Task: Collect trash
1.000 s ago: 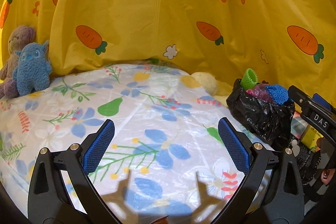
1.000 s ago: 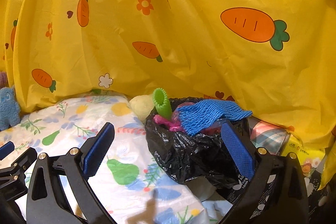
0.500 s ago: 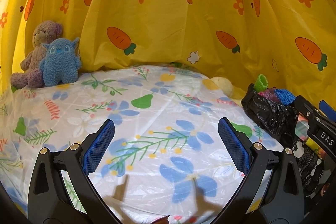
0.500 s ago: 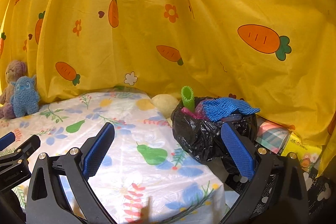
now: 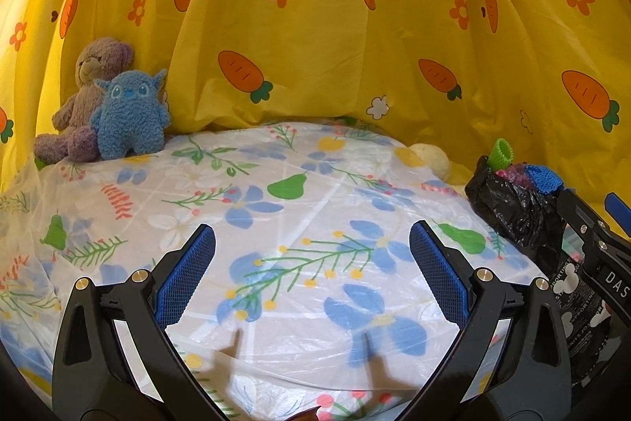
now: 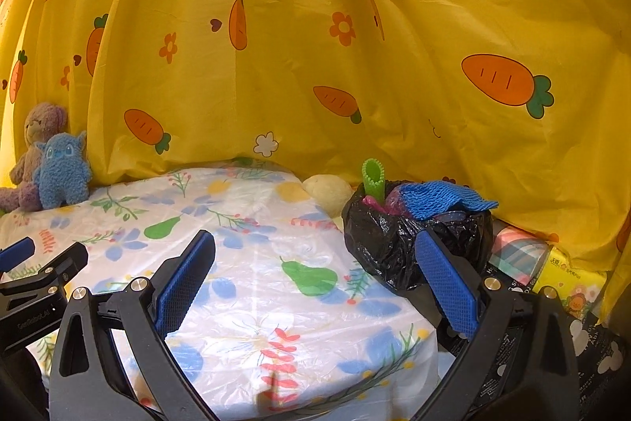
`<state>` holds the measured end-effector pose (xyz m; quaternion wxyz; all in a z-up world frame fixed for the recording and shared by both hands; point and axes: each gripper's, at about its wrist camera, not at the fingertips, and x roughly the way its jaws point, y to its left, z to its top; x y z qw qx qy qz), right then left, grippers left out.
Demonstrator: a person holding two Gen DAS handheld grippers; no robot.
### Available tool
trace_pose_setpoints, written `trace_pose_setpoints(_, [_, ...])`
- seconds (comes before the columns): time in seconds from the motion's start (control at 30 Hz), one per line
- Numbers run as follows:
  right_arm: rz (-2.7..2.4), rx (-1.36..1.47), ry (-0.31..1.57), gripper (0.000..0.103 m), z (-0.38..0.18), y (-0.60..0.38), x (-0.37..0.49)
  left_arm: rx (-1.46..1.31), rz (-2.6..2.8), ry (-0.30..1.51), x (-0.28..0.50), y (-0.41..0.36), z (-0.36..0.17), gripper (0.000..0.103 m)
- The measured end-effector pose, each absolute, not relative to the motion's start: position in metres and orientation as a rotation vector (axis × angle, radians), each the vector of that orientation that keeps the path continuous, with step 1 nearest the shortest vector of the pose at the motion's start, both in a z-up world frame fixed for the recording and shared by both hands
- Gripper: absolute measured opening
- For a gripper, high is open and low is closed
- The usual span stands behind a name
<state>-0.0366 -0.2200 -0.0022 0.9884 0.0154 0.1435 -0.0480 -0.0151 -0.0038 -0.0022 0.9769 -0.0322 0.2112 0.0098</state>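
A black trash bag (image 6: 388,243) stands at the right edge of the floral table cover (image 6: 244,263). It holds a green mesh tube (image 6: 372,180), a blue mesh net (image 6: 441,198) and pink scraps. It also shows in the left wrist view (image 5: 516,208). My left gripper (image 5: 311,271) is open and empty above the middle of the table cover (image 5: 276,223). My right gripper (image 6: 315,275) is open and empty, its right finger in front of the bag.
A brown teddy (image 5: 86,97) and a blue plush toy (image 5: 130,117) sit at the far left against the yellow carrot curtain (image 5: 335,46). A cream ball (image 6: 329,190) lies behind the bag. Packages (image 6: 564,275) lie right of the table.
Both grippers have pulled back and away from the bag. The bag looks smaller and the plush toys have come further into view. Both grippers stay open.
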Motion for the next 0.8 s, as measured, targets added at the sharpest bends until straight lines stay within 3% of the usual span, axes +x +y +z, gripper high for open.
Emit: trace_pose_setpoints(0.8, [-0.083,0.016,0.296,0.097,-0.0073,-0.2141,-0.0353,-0.065,0.024,0.407,-0.0180,-0.0071,0.0020,0.097])
